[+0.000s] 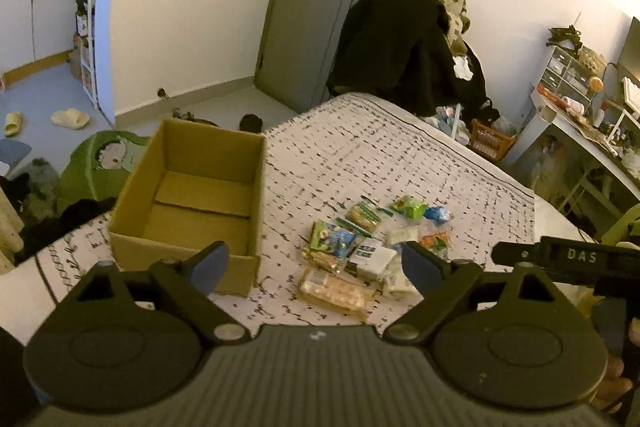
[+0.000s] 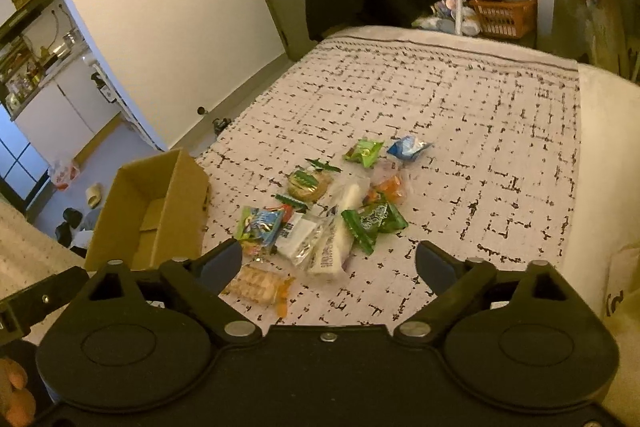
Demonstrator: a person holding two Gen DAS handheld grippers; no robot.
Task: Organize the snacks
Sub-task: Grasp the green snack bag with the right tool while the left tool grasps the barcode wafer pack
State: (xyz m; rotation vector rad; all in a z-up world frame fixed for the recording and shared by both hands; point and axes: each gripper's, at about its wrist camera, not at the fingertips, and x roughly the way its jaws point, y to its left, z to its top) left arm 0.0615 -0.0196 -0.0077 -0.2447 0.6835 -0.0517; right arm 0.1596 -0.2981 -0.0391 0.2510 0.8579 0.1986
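An open, empty cardboard box (image 1: 192,203) stands on the bed, left of a pile of snack packets (image 1: 372,243). The box (image 2: 152,211) and the pile (image 2: 328,211) also show in the right wrist view. The pile holds green packets (image 2: 374,221), a blue packet (image 2: 406,147), a white packet (image 2: 332,247) and a cracker pack (image 2: 258,285). My left gripper (image 1: 316,269) is open and empty, above the bed just short of the pile. My right gripper (image 2: 330,265) is open and empty, near the pile's front edge.
The bed has a white cover with a black grid pattern (image 2: 460,115). Dark clothes (image 1: 404,43) hang behind the bed's far end. An orange basket (image 2: 504,15) and a cluttered desk (image 1: 580,115) are at the right. A green cushion (image 1: 100,163) lies left of the box.
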